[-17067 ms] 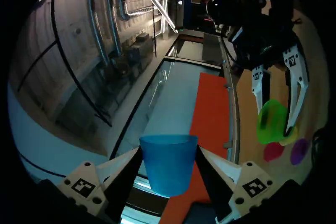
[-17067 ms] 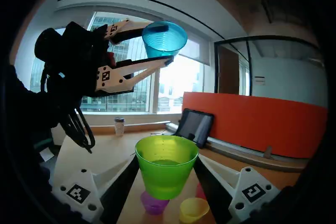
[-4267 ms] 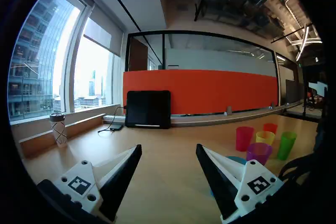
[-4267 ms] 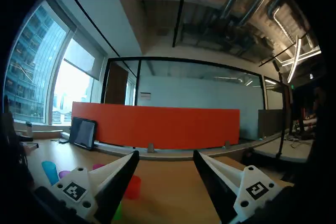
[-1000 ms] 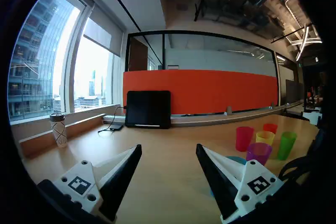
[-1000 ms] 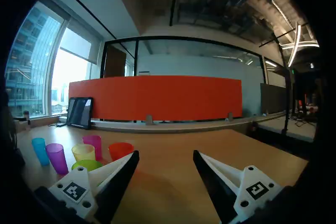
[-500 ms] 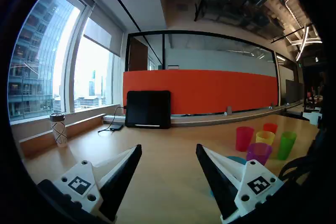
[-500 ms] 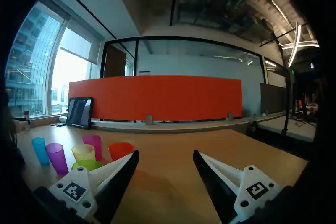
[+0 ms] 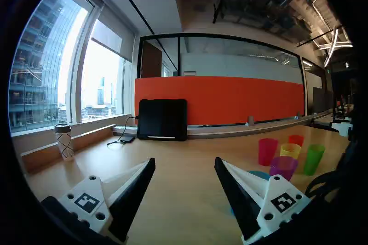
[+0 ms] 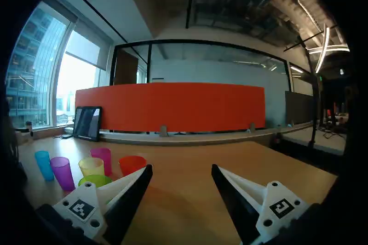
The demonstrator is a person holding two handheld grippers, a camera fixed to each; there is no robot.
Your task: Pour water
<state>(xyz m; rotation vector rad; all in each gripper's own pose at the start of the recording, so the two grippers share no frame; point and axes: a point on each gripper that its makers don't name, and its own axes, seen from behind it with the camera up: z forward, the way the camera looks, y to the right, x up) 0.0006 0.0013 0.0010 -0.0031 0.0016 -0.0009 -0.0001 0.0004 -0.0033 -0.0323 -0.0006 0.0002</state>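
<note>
Several plastic cups stand together on the wooden table. In the left gripper view I see a pink cup (image 9: 267, 151), a red cup (image 9: 296, 139), a yellow cup (image 9: 290, 150), a green cup (image 9: 314, 158), a purple cup (image 9: 283, 167) and the rim of a blue cup (image 9: 260, 174) behind my right finger. My left gripper (image 9: 184, 167) is open and holds nothing. In the right gripper view the blue cup (image 10: 43, 164), purple cup (image 10: 61, 172), yellow cup (image 10: 91, 167), pink cup (image 10: 103, 158), red cup (image 10: 131, 164) and green cup (image 10: 94, 181) stand at lower left. My right gripper (image 10: 181, 171) is open and holds nothing.
A black tablet (image 9: 162, 119) leans at the table's back edge before an orange partition (image 9: 221, 99), with a cable beside it. A patterned travel cup (image 9: 64, 141) stands on the window ledge at left. Bare tabletop (image 10: 193, 185) lies ahead of the right gripper.
Long ago each gripper held a cup, blue in the left and green in the right; now both are open and the cups stand on the table. Nothing has moved over the last second.
</note>
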